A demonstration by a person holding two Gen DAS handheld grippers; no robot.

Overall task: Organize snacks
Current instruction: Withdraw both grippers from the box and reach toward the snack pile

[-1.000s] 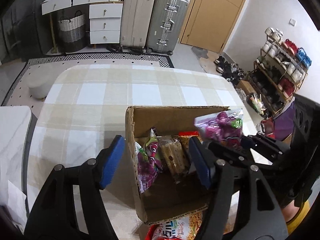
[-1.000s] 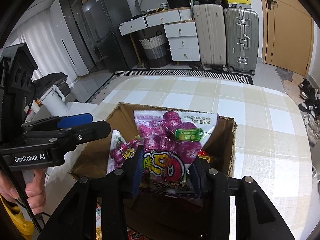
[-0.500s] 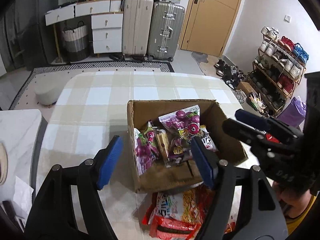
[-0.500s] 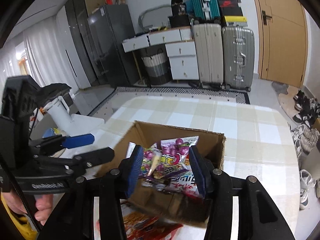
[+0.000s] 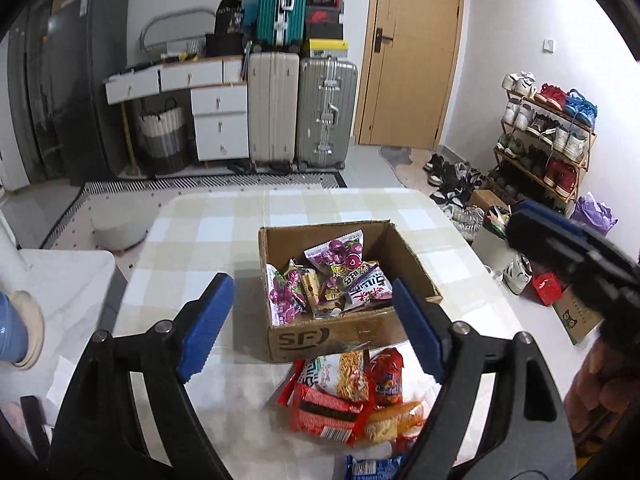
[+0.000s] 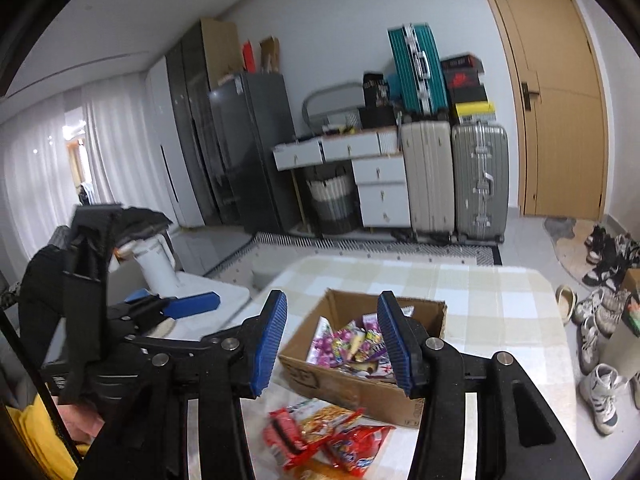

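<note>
Left gripper (image 5: 308,324) jaws just widened, empty; right gripper (image 6: 332,344) apart, empty. Loose packets (image 5: 344,392) at six o'clock of box (image 5: 344,332), awaiting pickup.

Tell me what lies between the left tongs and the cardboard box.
A heap of snack packets lies on the checked table, right before the box, seen between the open left tongs in the left wrist view.

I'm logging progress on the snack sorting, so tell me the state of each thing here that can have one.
Cardboard box: open, upright, holding several snack packets.
Purple candy bag: inside the box, on top.
Red snack packs: piled on the table in front of the box, not yet boxed.
Left gripper: open, empty, jaws just widened.
Right gripper: open, empty.
Door: closed.
</note>
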